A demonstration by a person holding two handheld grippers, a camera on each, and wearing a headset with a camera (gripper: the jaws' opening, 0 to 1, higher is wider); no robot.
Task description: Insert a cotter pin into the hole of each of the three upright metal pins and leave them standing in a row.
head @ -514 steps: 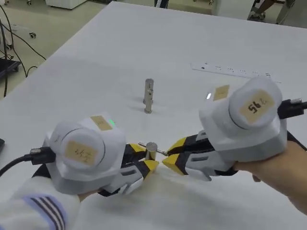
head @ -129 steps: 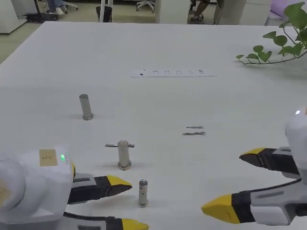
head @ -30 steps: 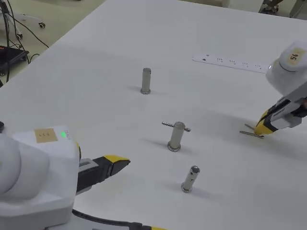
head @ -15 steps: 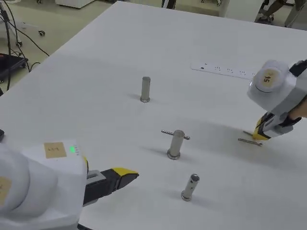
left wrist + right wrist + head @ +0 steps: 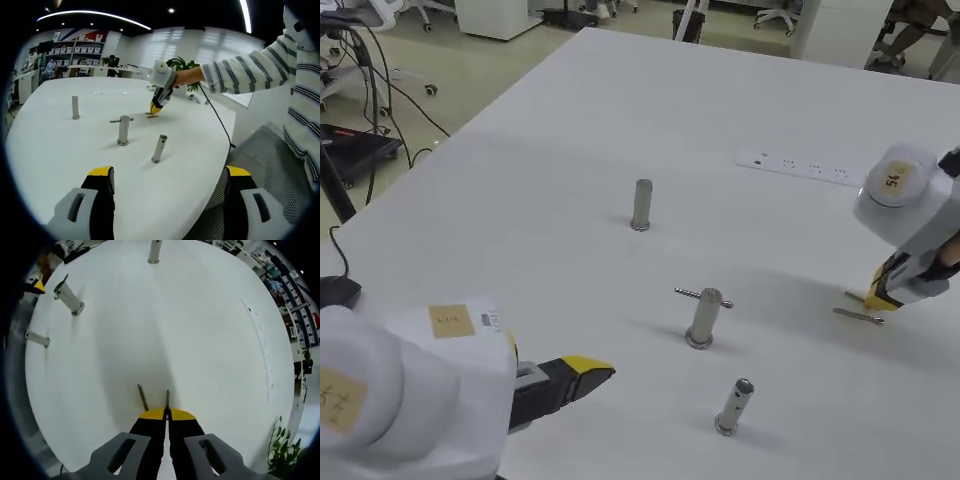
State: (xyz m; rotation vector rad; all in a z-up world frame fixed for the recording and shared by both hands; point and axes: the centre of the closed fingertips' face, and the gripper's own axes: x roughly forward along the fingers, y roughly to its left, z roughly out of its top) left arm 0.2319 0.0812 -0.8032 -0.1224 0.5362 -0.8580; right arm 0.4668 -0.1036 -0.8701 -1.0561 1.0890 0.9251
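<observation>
The black-and-yellow right gripper (image 5: 166, 412) has moved near the white tabletop's (image 5: 520, 200) right edge. Its jaws pinch a thin metal cotter pin (image 5: 167, 399). The left gripper's (image 5: 167, 175) jaws are spread.

— Head view?
— From high over the near side of the white table (image 5: 500, 200), tilted forward and down toward the power strip (image 5: 802, 165) at the far edge. Mid-distance from the three metal pins (image 5: 704, 318).
— Left gripper view?
— Rides the left gripper (image 5: 169, 175), low over the tabletop, looking nearly level past the same pins to the right gripper (image 5: 156, 107) beyond.
— Right gripper view?
— Points steeply down, very close to the table, near enough to show a cotter pin (image 5: 167, 399) nipped at the jaw tips. Catches the pins far off at the upper left.
— Shared ground?
— Pins and tabletop, in all three.
</observation>
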